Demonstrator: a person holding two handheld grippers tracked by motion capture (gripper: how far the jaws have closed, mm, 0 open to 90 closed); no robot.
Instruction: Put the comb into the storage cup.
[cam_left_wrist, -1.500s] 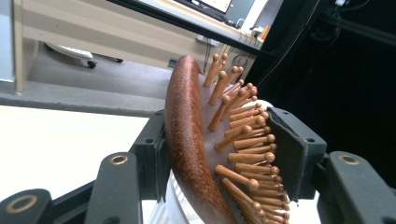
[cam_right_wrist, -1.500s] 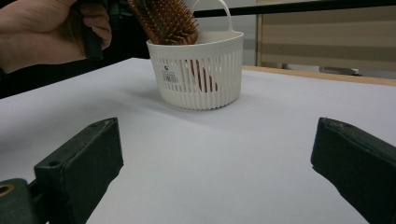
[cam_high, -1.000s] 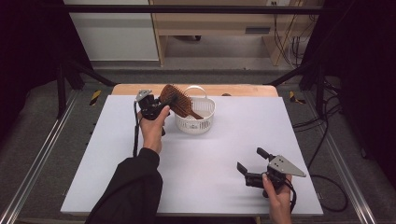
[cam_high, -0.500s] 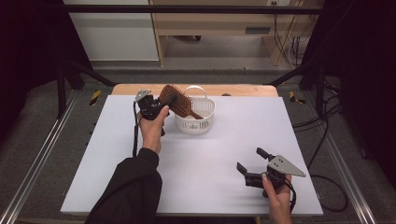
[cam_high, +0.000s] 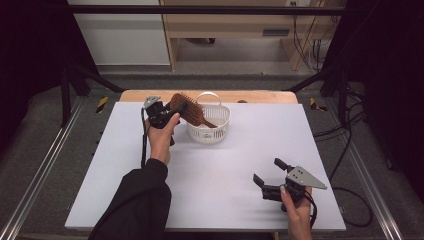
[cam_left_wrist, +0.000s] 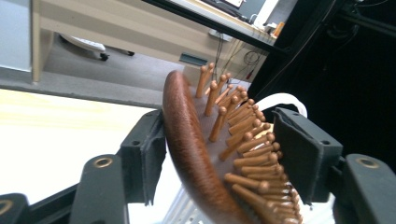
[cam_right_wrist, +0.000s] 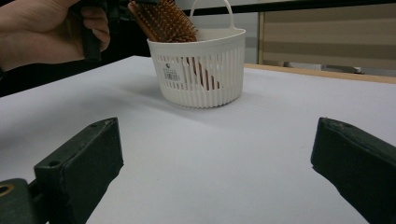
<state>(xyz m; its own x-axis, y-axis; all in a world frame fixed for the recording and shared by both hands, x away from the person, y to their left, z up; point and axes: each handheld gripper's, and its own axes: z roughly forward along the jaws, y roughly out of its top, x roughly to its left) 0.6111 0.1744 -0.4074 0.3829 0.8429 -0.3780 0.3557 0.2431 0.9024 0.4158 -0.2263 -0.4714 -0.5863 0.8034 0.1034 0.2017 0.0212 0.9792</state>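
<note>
A brown wooden hairbrush (cam_high: 189, 110) leans with its handle inside a white slotted basket (cam_high: 209, 132) at the back of the table, its head sticking out to the left. My left gripper (cam_high: 175, 110) sits around the brush head. In the left gripper view its jaws have just been opening and stand on either side of the brush (cam_left_wrist: 187, 140), one at its back and one at the bristle tips, without pressing. My right gripper (cam_high: 266, 170) rests near the front right of the table, open with nothing between its fingers. In the right gripper view it looks toward the basket (cam_right_wrist: 201, 79) and the brush (cam_right_wrist: 163, 21).
The white table top (cam_high: 240, 150) lies between the two hands. A wooden strip (cam_high: 250, 96) runs along its far edge. The basket's hoop handle (cam_high: 208, 95) stands upright behind the brush. Metal rails flank the table on both sides.
</note>
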